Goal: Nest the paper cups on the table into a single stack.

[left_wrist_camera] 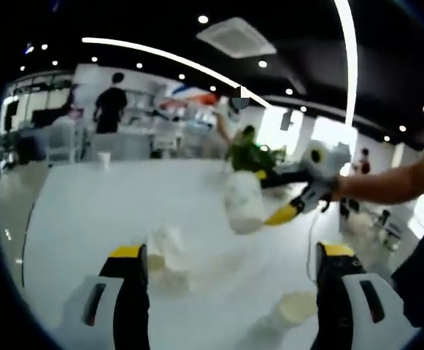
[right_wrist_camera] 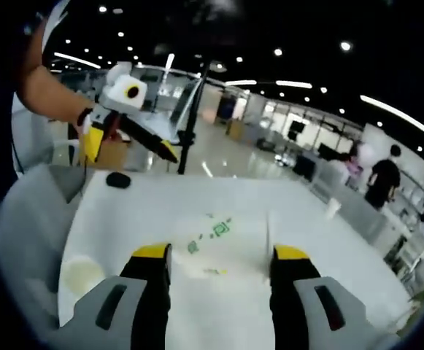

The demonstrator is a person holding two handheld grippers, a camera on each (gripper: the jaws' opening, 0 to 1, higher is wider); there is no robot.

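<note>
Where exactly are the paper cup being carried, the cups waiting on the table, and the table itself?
Carried paper cup [left_wrist_camera: 242, 204]: left gripper view, on its white side wall.
Cups on the table [left_wrist_camera: 166, 251]: left gripper view, on the blurred white cluster's middle.
Table [right_wrist_camera: 299, 219]: right gripper view, on a bare patch of its white top.

Bare table [left_wrist_camera: 87, 211] lay open toward the far edge, while loose cups [left_wrist_camera: 169, 255] sat between the left jaws, another cup [left_wrist_camera: 293, 306] lay near the right jaw, and a dark object [right_wrist_camera: 118, 179] stood beyond.
</note>
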